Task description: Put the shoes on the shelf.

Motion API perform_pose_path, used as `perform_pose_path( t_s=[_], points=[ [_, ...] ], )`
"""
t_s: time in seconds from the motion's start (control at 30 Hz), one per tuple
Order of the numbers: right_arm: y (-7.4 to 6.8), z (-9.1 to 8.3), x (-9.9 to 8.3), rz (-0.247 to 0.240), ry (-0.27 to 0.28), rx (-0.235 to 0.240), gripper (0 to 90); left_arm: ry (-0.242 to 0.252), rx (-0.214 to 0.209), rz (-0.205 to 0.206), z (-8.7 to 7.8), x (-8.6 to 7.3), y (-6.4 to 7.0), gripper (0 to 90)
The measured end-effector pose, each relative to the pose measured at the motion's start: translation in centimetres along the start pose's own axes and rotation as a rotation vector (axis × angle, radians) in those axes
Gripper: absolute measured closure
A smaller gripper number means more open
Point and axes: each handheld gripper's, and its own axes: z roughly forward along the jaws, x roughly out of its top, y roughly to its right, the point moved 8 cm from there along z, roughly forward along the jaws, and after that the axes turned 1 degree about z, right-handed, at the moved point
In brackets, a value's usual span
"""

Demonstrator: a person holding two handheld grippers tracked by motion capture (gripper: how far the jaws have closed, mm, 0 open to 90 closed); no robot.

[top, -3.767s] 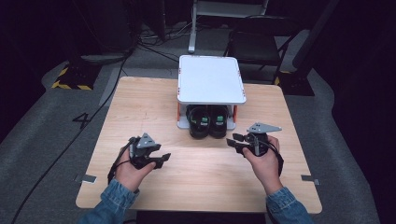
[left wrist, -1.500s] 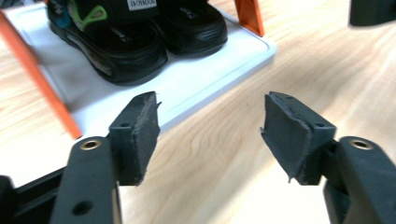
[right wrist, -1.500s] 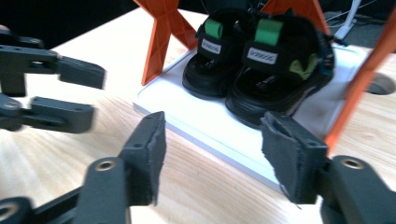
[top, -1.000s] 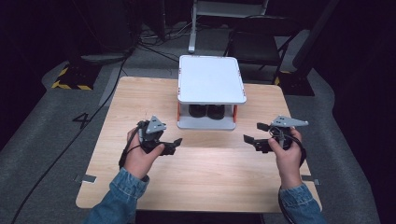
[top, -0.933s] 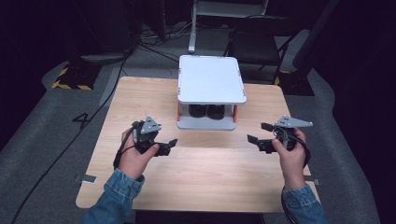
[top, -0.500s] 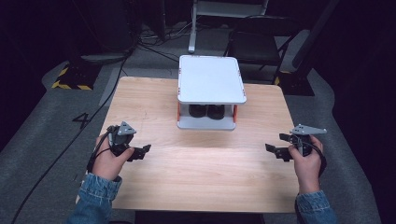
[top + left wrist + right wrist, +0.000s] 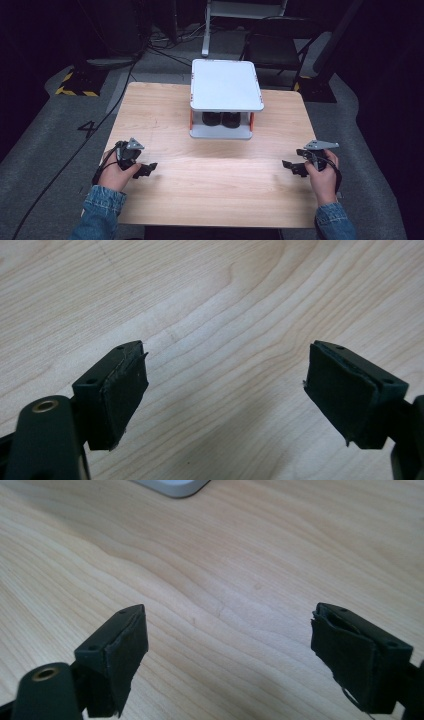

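Hand-held gripper on our left [image 7: 146, 169] rests low over the near left part of the table [image 7: 210, 200], and in the left gripper view its jaws stand wide apart with nothing but bare wood grain between the pads [image 7: 125, 390]. Our right hand-held gripper [image 7: 292, 167] sits near the right edge of the table, jaws likewise spread and empty in the right gripper view, where a corner of the white rack's base [image 7: 172, 487] peeks in at the top. We see the pair of black shoes [image 7: 221, 119] tucked side by side on the lower level of the small two-tier rack [image 7: 226, 85], under its white top plate and between its orange posts, toes facing us. Both of our hand-held grippers are well apart from the rack and from the shoes. We judge that the stowing of the shoes is as good as done: they sit fully inside the rack, nothing is held, and nothing else lies on the table to be handled. What is left, if anything, looks like parking our hands.
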Motion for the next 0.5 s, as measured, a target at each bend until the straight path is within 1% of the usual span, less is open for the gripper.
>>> perform_pose_path(
  t_s=[0.03,0.07,0.17,0.2,0.27,0.3,0.37,0.4,0.43,0.47,0.5],
  points=[
    [-0.1,0.4,-0.1,-0.007,-0.001,0.002,15.8,0.005,0.006,-0.004,0.2,-0.1,-0.2,17.5],
    [-0.1,0.8,-0.3,-0.018,-0.007,0.005,15.8,0.005,0.014,0.007,0.4,-0.3,-0.4,17.5],
    [-0.4,1.7,-0.4,-0.038,-0.003,0.006,15.8,0.023,0.036,-0.004,0.9,-0.6,-0.9,17.4],
    [-0.5,1.9,-0.4,-0.040,0.000,0.006,15.7,0.016,0.050,-0.007,1.2,-0.7,-1.0,17.3],
    [-0.7,2.4,-0.5,-0.042,-0.001,0.000,15.7,-0.002,0.094,-0.006,1.6,-0.9,-1.4,17.3],
    [-0.7,2.6,-0.6,-0.046,-0.006,-0.008,15.6,-0.005,0.107,-0.007,1.8,-0.9,-1.5,17.3],
    [-0.7,3.1,-0.7,-0.059,-0.019,-0.029,15.5,0.009,0.094,-0.034,2.1,-0.8,-1.5,15.8],
    [-0.7,3.3,-0.8,-0.063,-0.022,-0.038,15.5,0.011,0.097,-0.040,2.1,-0.8,-1.6,15.8],
    [-0.8,3.5,-0.9,-0.055,-0.025,-0.043,14.4,0.016,0.091,-0.054,2.2,-0.8,-1.7,15.6],
    [-0.8,3.7,-0.9,-0.040,-0.021,-0.043,13.2,0.025,0.085,-0.049,2.3,-0.7,-1.8,14.6],
    [-0.8,3.9,-0.8,-0.011,-0.013,-0.046,9.3,0.034,0.080,-0.047,2.5,-0.7,-1.8,12.5]
  ],
)
